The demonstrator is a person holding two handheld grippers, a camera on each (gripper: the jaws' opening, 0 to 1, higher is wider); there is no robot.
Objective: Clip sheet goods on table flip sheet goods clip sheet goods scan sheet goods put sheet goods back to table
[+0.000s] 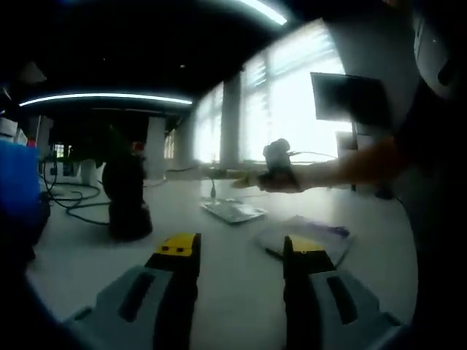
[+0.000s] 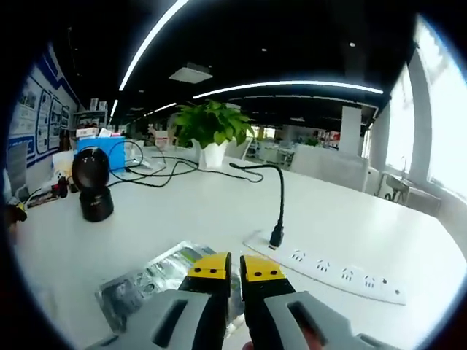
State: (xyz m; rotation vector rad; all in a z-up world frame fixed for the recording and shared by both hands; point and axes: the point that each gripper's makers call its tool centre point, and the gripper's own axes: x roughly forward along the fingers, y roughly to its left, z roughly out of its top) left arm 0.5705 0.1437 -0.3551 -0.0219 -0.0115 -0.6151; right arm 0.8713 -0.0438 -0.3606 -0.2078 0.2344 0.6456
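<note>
Left gripper [image 1: 238, 251] jaws spread, empty, above table [image 1: 233, 292]. Right gripper [image 2: 227, 273] jaws nearly together, pinching sheet goods [image 2: 149, 281] edge on table. Scanner [image 2: 93, 182] well apart; power strip [image 2: 328, 271] right.

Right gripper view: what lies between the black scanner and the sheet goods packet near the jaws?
In the right gripper view, only bare white table lies between the black scanner and the sheet goods packet.

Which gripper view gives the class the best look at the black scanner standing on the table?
The right gripper view: the scanner stands well lit at left, round head and base both plain. In the left gripper view the scanner is a backlit, dark silhouette with little detail.
</note>
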